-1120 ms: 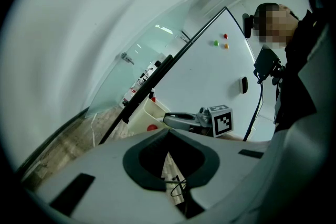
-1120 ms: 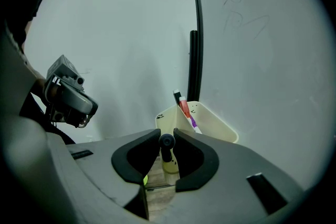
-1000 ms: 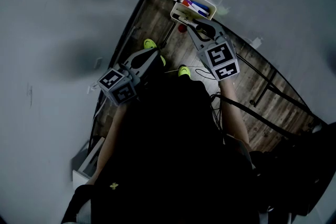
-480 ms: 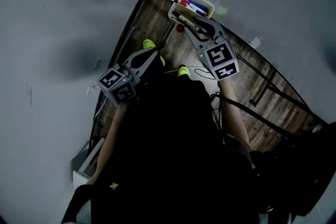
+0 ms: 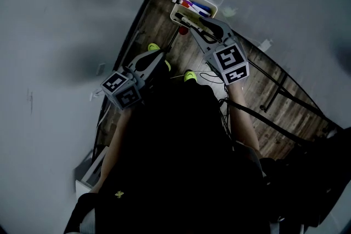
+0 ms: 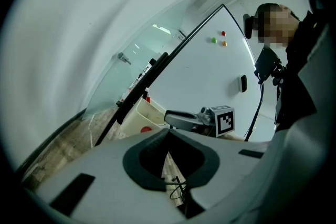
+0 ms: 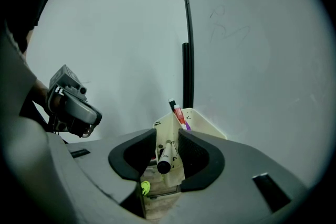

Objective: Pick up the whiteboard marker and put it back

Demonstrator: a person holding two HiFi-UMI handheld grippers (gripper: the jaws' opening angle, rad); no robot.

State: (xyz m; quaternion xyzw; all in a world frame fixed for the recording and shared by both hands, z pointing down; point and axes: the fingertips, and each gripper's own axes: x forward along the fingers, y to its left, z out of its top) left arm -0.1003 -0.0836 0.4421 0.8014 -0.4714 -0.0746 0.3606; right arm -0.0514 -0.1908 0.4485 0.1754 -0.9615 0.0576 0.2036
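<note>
Just at the tray's (image 7: 207,122) rim, right gripper (image 7: 168,136) clamps marker (image 7: 165,155); left gripper (image 6: 168,132) sits closed.

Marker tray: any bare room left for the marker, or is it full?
The tray is crowded along its far side, where the red and blue markers lie. The near side looks bare, right where the right gripper holds the black marker. The tray's front wall hides the bottom from the right gripper view.
</note>
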